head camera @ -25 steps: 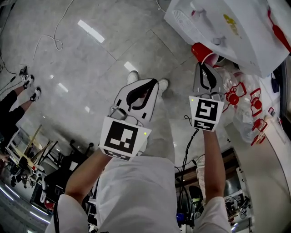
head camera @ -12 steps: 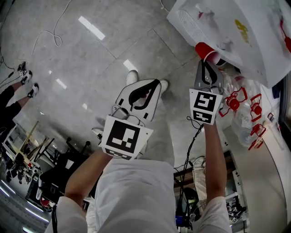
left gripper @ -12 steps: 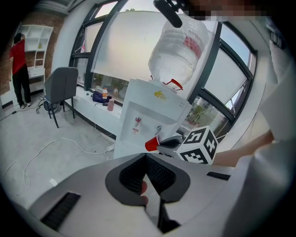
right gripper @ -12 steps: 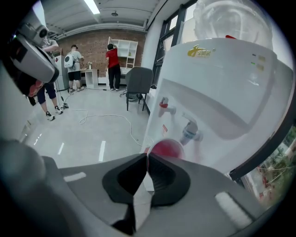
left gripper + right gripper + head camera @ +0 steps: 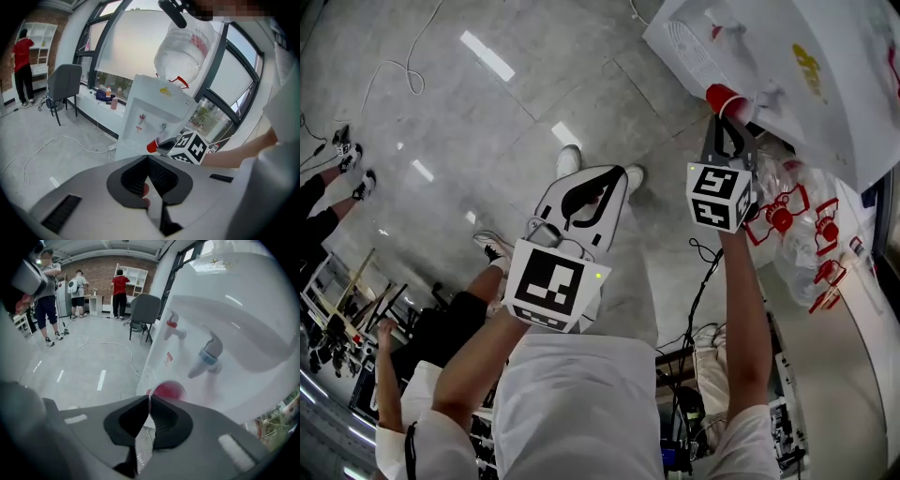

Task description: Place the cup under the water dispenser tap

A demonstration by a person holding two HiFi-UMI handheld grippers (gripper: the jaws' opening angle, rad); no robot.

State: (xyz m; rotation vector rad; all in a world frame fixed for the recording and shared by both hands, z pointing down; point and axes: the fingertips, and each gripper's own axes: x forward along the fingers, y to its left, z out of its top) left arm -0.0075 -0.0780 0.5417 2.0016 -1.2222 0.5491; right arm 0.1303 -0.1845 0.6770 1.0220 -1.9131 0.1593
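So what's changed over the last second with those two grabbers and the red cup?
The right gripper, shut on the rim of the red cup, carried it closer in toward the water dispenser and rolled slightly. A bystander's shoe came into view at lower left. The left gripper stayed put, shut and empty; the grip on the cup is unchanged.

Left gripper (image 5: 620,171) angled down, fingers together; right gripper (image 5: 723,120) fingers pinched tight
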